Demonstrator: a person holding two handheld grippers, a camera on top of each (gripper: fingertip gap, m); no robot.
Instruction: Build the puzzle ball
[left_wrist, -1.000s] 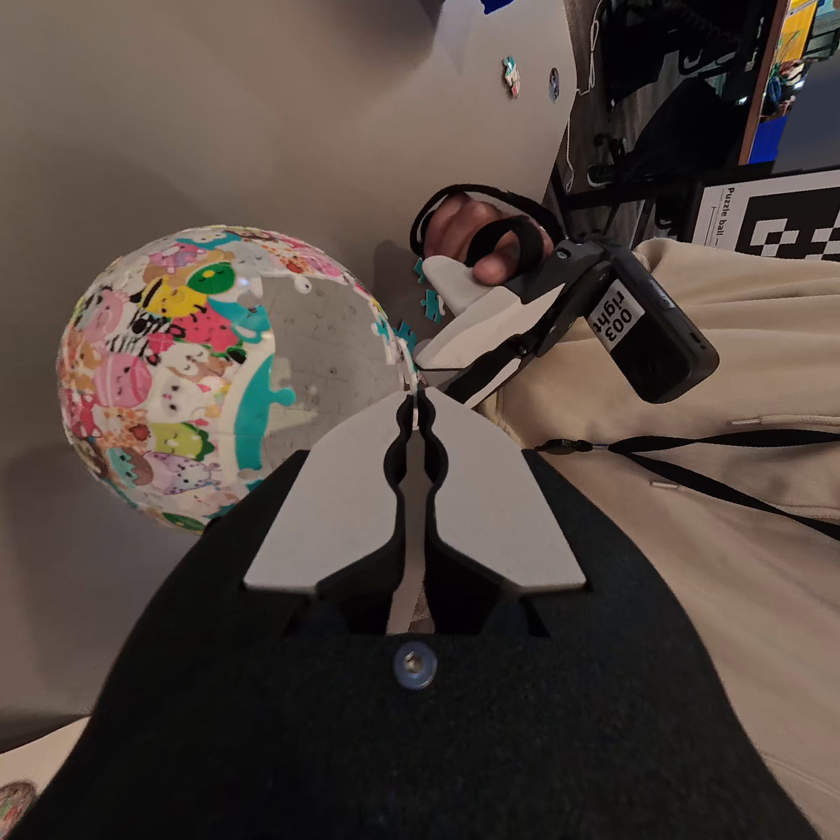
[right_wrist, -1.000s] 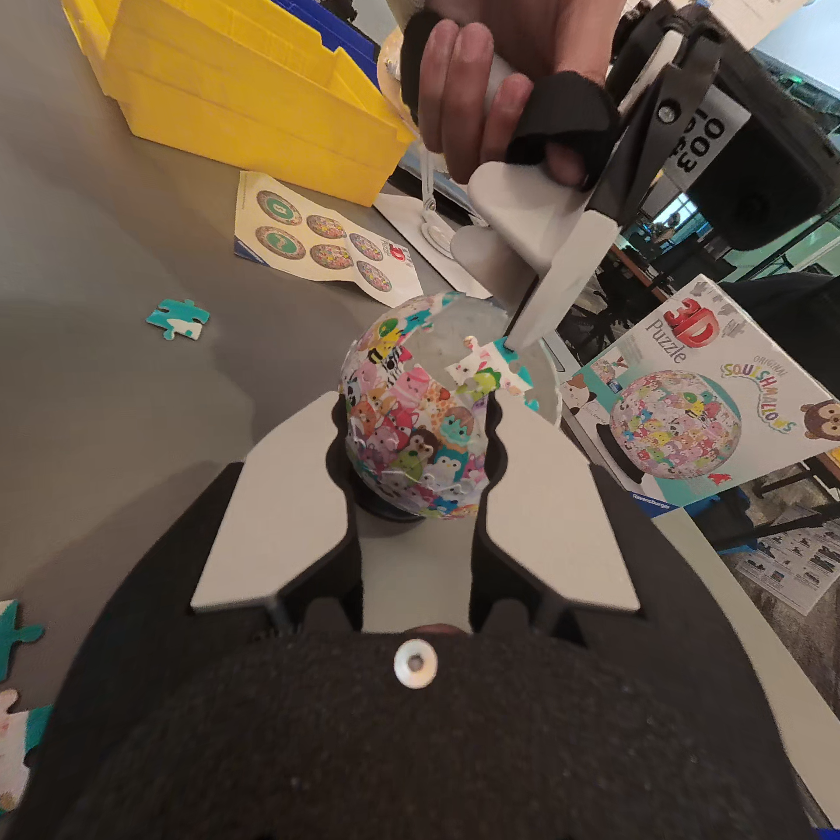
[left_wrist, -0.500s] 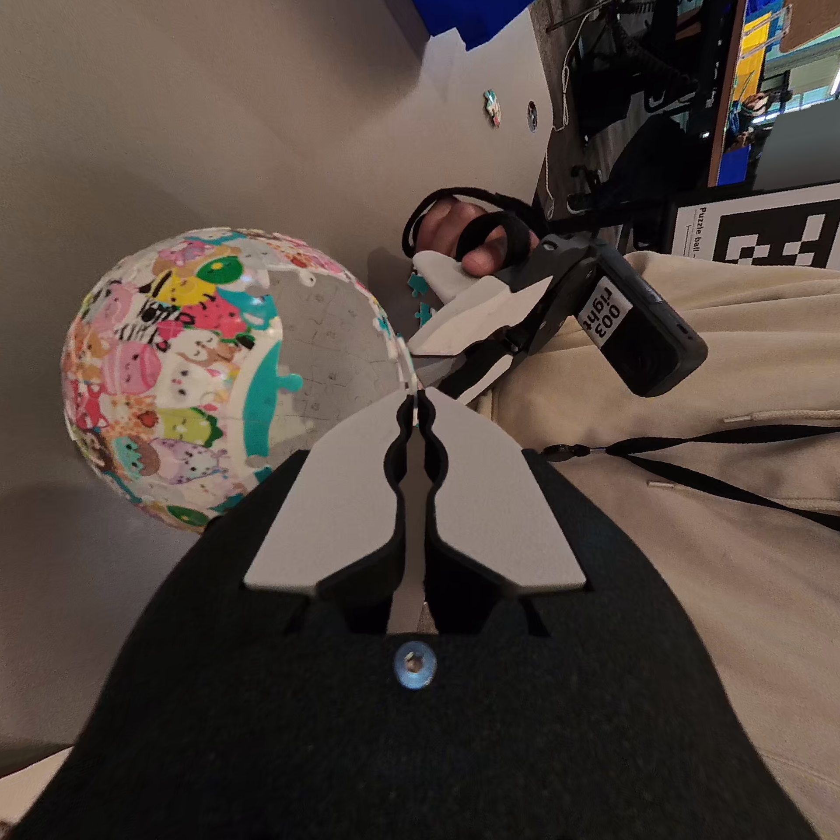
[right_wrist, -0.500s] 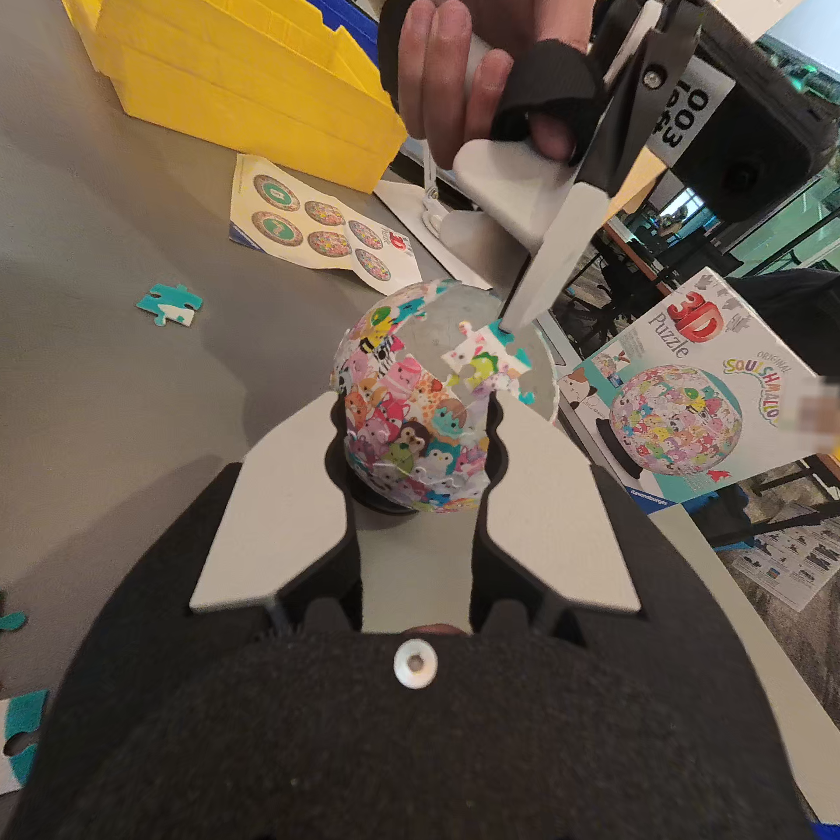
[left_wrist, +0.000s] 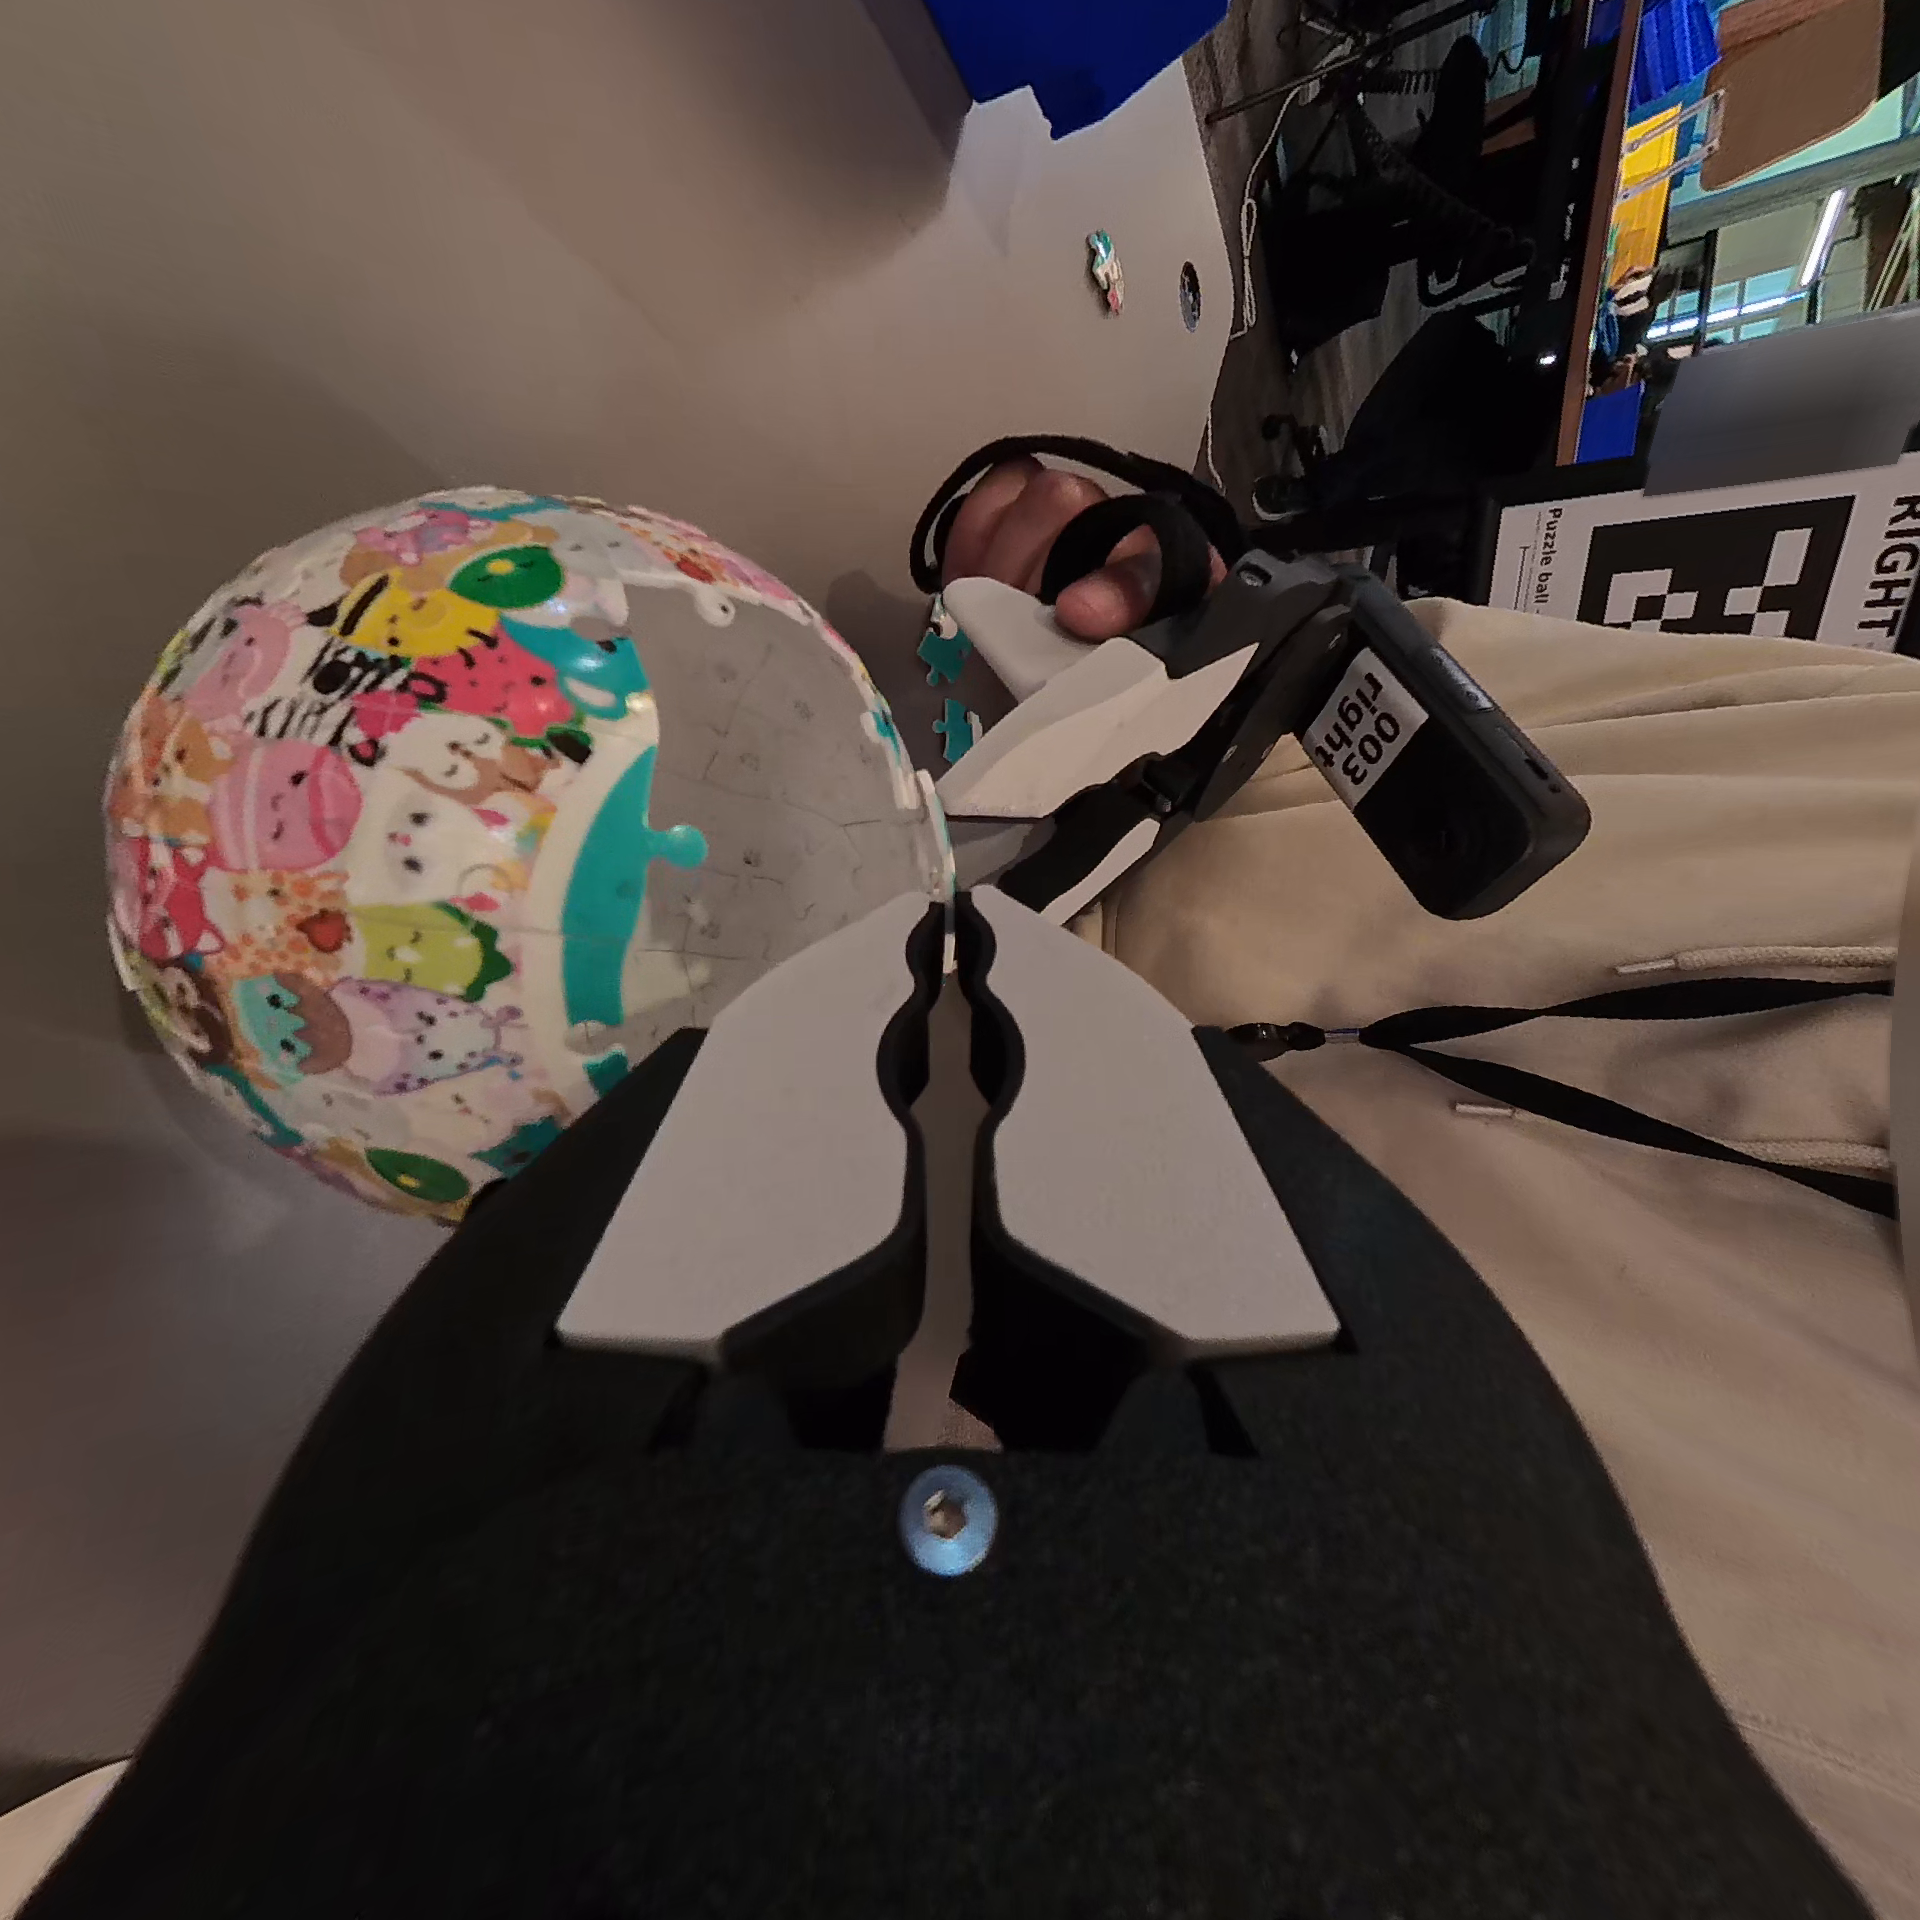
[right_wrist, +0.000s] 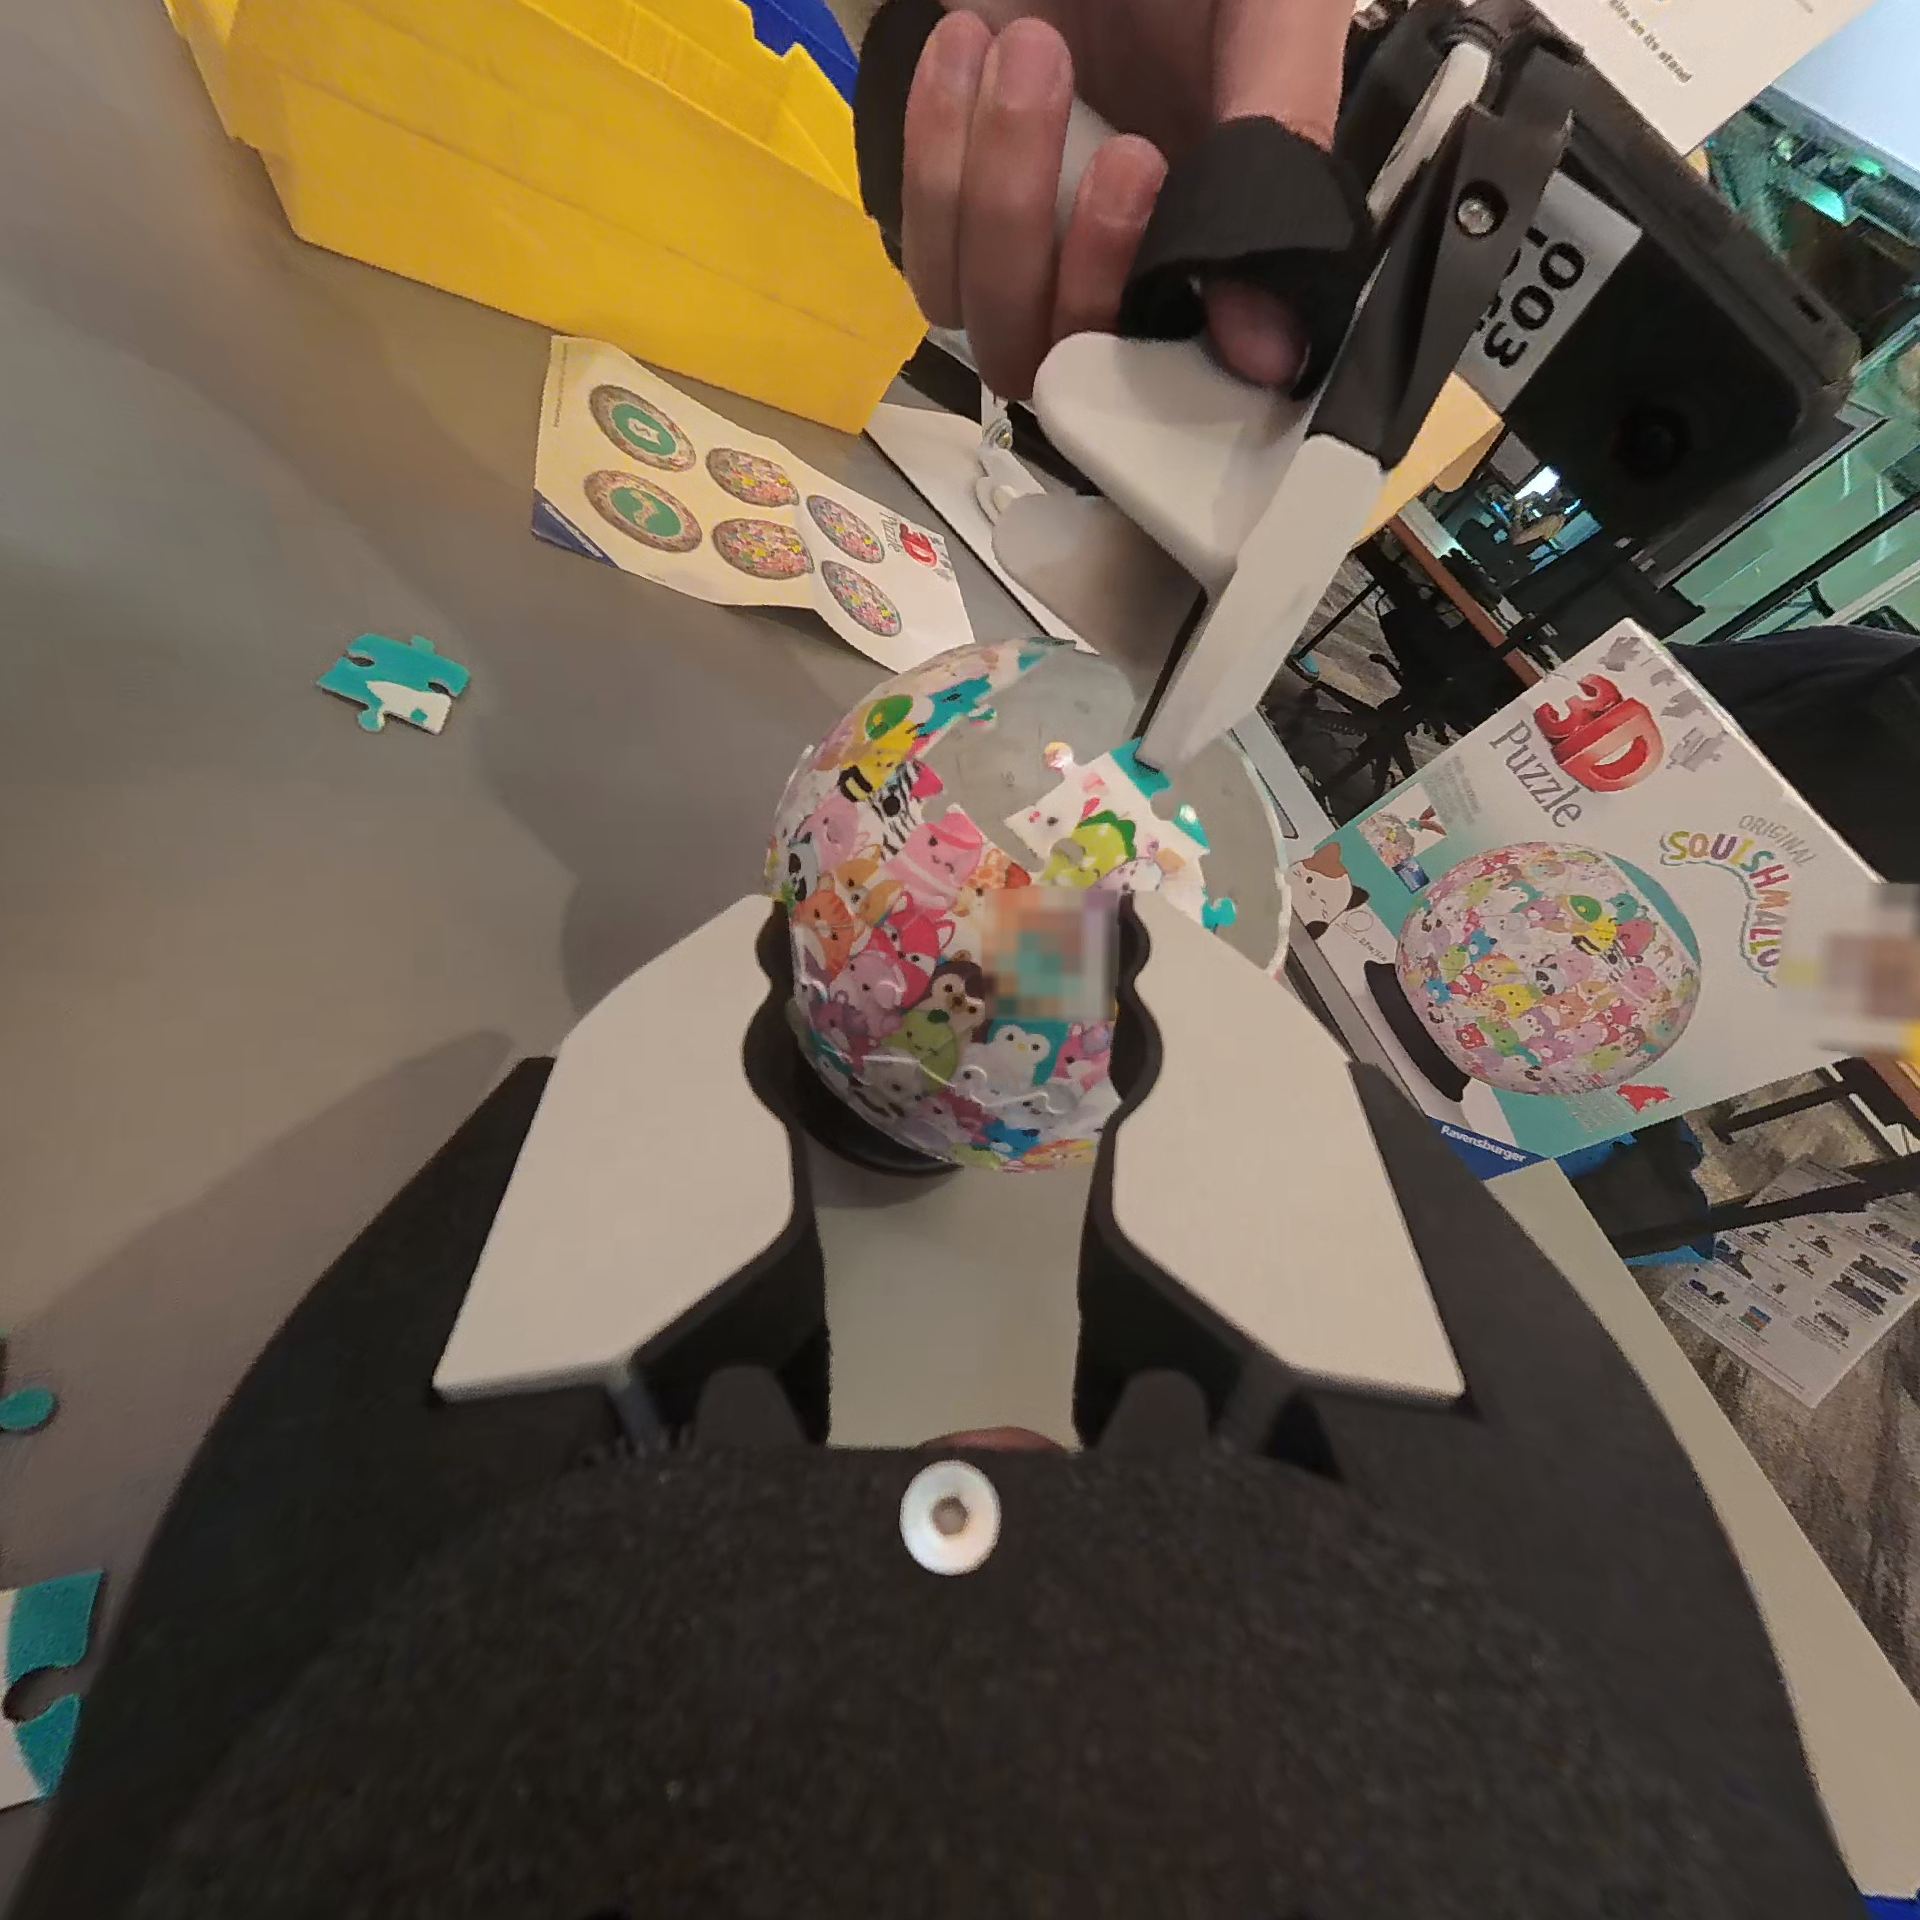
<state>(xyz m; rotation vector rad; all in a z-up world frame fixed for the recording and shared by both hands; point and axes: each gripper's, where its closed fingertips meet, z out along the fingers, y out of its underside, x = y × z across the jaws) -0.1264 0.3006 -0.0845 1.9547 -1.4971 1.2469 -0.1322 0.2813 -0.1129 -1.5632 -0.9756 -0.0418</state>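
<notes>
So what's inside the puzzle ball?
Through the gap, the puzzle ball shows a hollow inside with grey piece backs. The bottom is hidden.

An office-like workspace: grey table (right_wrist: 260, 935), yellow bins (right_wrist: 540, 177), desks and cables (left_wrist: 1351, 208) behind.

puzzle ball (right_wrist: 935, 935) base hidden behind right gripper (right_wrist: 951, 935) fingers (right_wrist: 644, 1143) — yellow bins (right_wrist: 540, 177) cut off at top

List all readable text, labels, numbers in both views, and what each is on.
I won't quote writing. These things bear it:
White sticker on the black camera: legible print.
Black-and-white marker board: large print.
Puzzle box: logos and title.
Picture leaflet: small logo.
Folded sheet: too small to read.
</notes>
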